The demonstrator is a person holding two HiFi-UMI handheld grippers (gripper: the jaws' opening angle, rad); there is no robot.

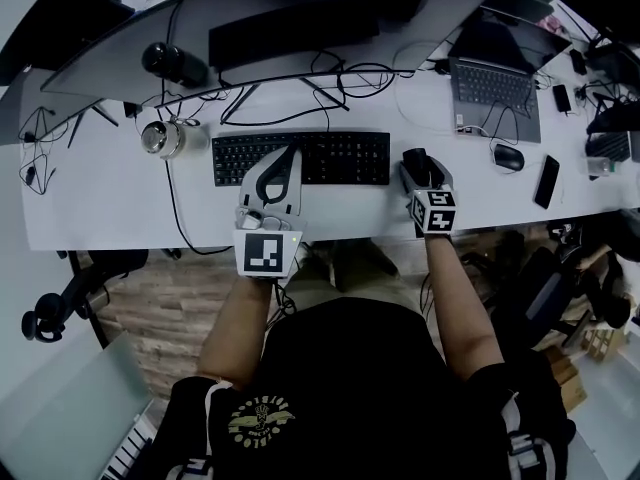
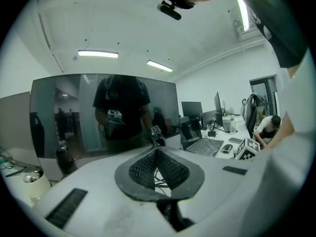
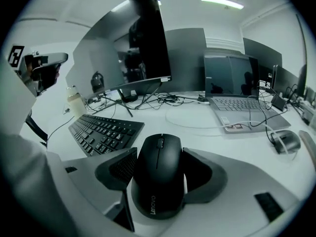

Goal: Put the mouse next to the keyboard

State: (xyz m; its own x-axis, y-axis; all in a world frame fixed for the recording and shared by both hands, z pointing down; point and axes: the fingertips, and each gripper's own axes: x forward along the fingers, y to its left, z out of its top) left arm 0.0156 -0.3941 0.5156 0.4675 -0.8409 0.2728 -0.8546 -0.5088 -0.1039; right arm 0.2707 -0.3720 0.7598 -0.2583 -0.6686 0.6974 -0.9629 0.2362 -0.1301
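While the mouse sits in the right jaws, set it down square beside the keyboard.

The right gripper (image 3: 159, 152) has its jaws spread wide around the black mouse (image 3: 158, 181), both pads seemingly pressed to its flanks. I cannot tell whether its underside already rests on the counter (image 3: 207, 127). The keyboard (image 3: 103, 130) lies just left of these jaws and slightly ahead, so the spot looks right. It would be best to settle the mouse flat, part the jaws evenly so neither pad drags it, then draw straight back. The mouse's long axis runs along the jaws, with the wheel end pointing out past the tips and the logo end toward their root. The left gripper (image 2: 157, 154) has its jaws closed together on nothing.
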